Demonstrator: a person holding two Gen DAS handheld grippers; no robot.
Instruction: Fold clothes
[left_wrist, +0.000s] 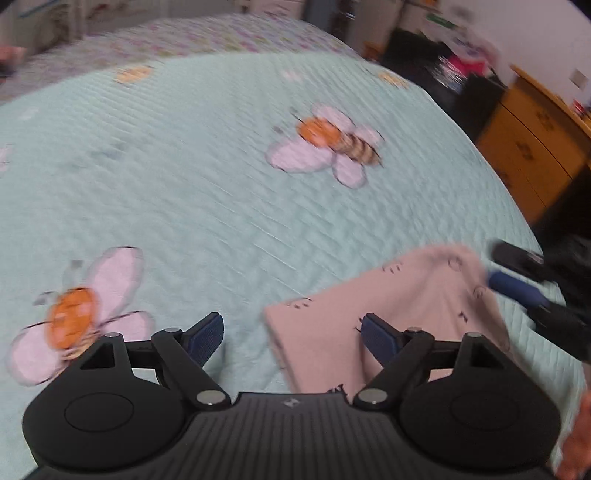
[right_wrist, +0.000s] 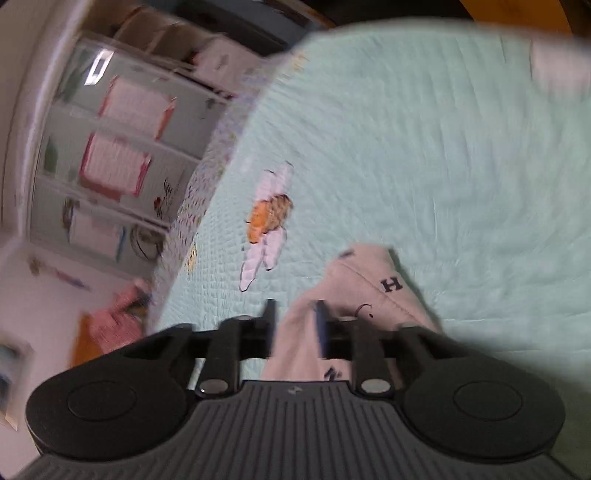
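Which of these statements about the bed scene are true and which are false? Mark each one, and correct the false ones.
1. The pink garment lies on a mint green quilt. True.
2. The left gripper is clamped shut on the garment. False: its jaws stand wide open, and only one pad overlaps the cloth.
3. The quilt carries bee and flower motifs. True.
4. The garment is plain, with no print. False: dark letters, such as an H, show on it.
5. A wooden dresser stands beside the bed. True.
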